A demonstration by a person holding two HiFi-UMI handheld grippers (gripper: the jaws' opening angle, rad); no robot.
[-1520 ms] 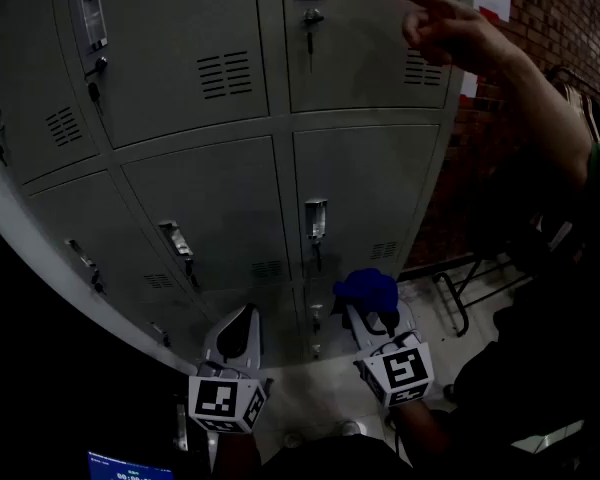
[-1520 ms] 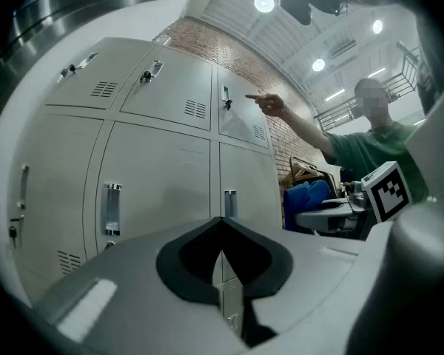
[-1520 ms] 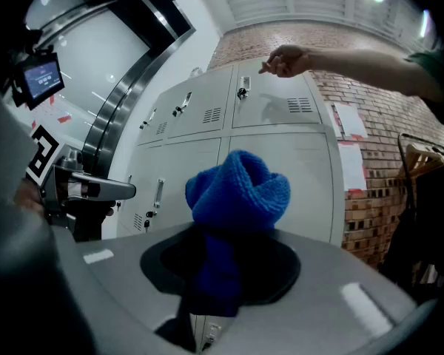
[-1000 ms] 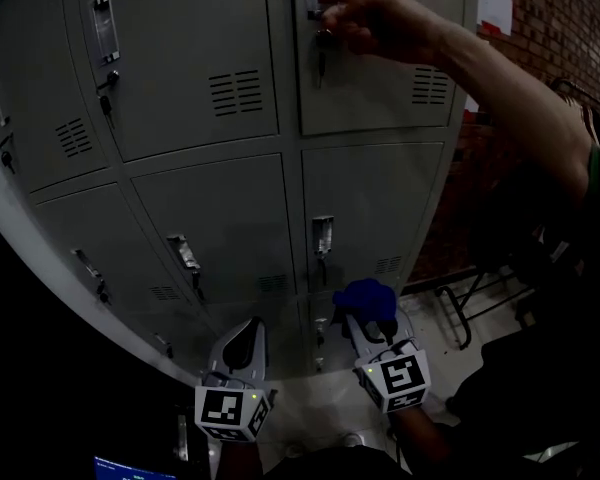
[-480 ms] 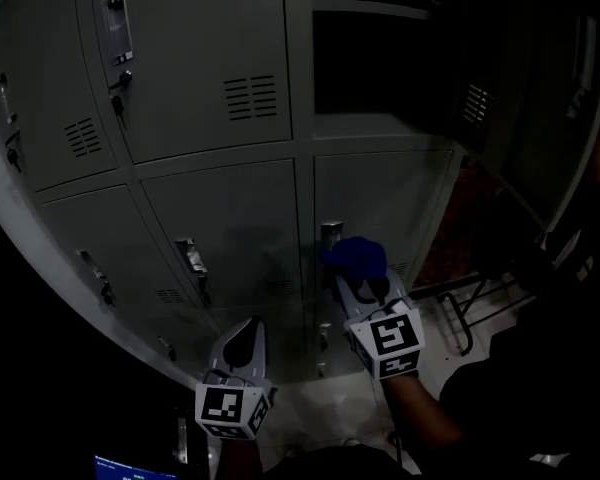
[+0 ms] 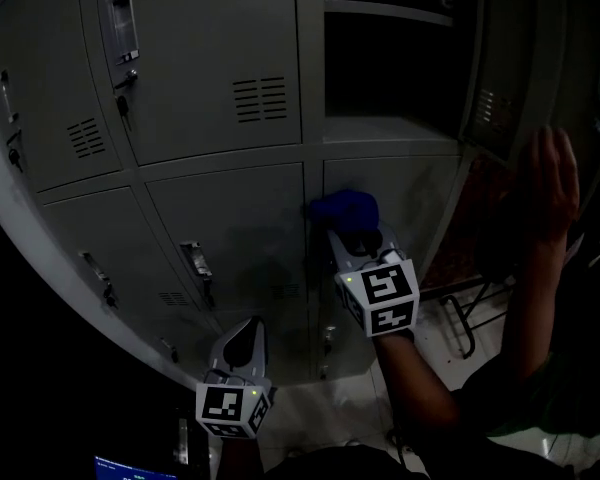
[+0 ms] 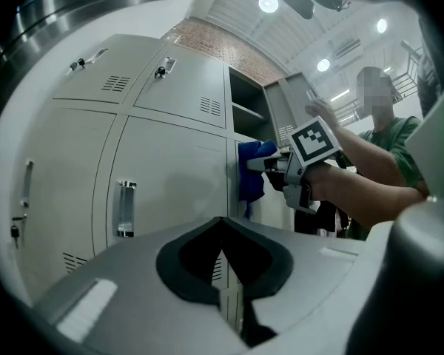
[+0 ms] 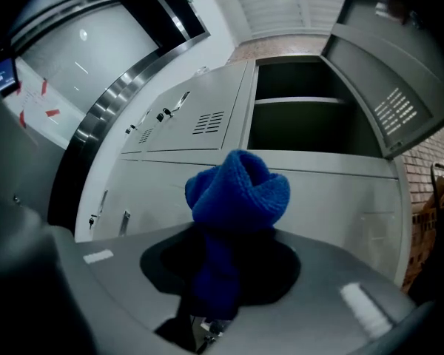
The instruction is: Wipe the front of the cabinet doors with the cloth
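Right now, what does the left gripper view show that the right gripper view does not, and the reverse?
Only the left: the right hand-held gripper seen from outside, a person in green, and the left hand-held gripper shut and empty. Only the right: the cloth pinched between its own jaws. Both: that blue cloth, the open compartment, and grey locker doors.

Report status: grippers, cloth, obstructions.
Right hand-held gripper shut on blue cloth, up at locker front. Left hand-held gripper shut, empty, low. Upper door open, bystander's hand near it.
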